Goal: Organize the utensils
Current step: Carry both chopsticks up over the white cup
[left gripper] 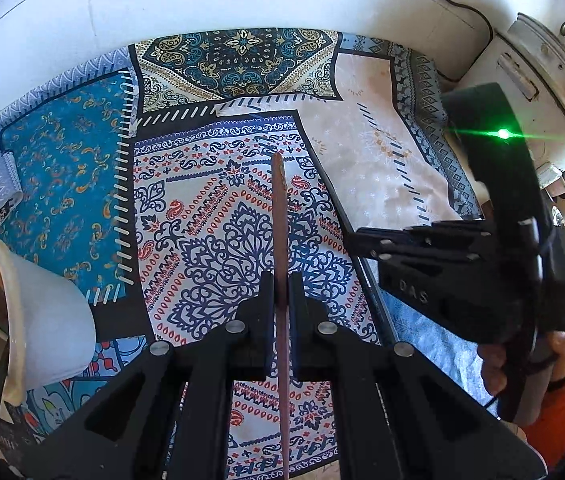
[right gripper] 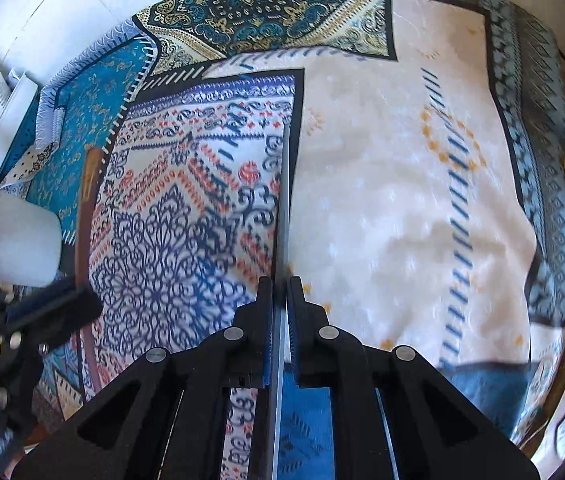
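Note:
My left gripper (left gripper: 281, 280) is shut on a thin brown wooden utensil (left gripper: 280, 220), seen edge-on and pointing away over the patterned cloth (left gripper: 210, 208). My right gripper (right gripper: 281, 284) is shut on a slim grey metal utensil (right gripper: 284, 200) that also points forward. In the left wrist view the right gripper (left gripper: 356, 238) hangs to the right, with a person's hand (left gripper: 562, 360) on its grip. In the right wrist view the left gripper (right gripper: 82, 300) sits at the lower left with the brown utensil (right gripper: 86, 208) sticking up from it. A white cup (left gripper: 54, 320) lies tipped at the left.
The patterned cloth (right gripper: 382, 200) covers the work surface up to a white wall. A metal appliance (left gripper: 554, 80) and a black cord (left gripper: 462, 4) stand at the far right. A blue perforated basket (right gripper: 14, 128) and clutter sit at the left beyond the cup (right gripper: 22, 240).

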Demonstrator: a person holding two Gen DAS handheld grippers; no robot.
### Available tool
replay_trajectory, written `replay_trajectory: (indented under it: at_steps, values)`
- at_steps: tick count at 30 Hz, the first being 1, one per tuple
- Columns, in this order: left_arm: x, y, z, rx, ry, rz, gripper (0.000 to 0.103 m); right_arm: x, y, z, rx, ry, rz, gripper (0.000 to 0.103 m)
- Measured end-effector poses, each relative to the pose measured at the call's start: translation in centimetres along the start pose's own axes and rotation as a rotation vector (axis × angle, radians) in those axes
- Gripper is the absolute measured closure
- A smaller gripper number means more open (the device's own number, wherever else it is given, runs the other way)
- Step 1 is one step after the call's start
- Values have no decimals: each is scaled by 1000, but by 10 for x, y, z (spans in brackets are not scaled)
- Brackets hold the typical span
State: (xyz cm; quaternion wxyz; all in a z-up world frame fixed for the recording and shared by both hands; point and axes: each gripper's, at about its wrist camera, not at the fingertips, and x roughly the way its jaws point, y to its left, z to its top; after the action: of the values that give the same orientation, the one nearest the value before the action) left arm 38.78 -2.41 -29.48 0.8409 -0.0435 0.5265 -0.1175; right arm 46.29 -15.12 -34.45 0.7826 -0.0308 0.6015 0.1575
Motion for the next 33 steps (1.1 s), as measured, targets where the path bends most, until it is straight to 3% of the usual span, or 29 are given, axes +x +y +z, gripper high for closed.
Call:
replay_trajectory:
  at_steps: [7,13,23,33]
  values:
    - [-11,-3,0,-14,-24,-6,98,4,10,7,22,-2,-11,97]
    - [-36,-13,6,-7,-85,-6,98,-40,7,-6,64,-113,0,98]
    - [-106,-30,30,11,-266,1,98,-123,3,-17,40,-285,-39,98]
    - [-183,-20,54,10,-453,-2,98,-196,33,-6,-12,-454,-36,98]
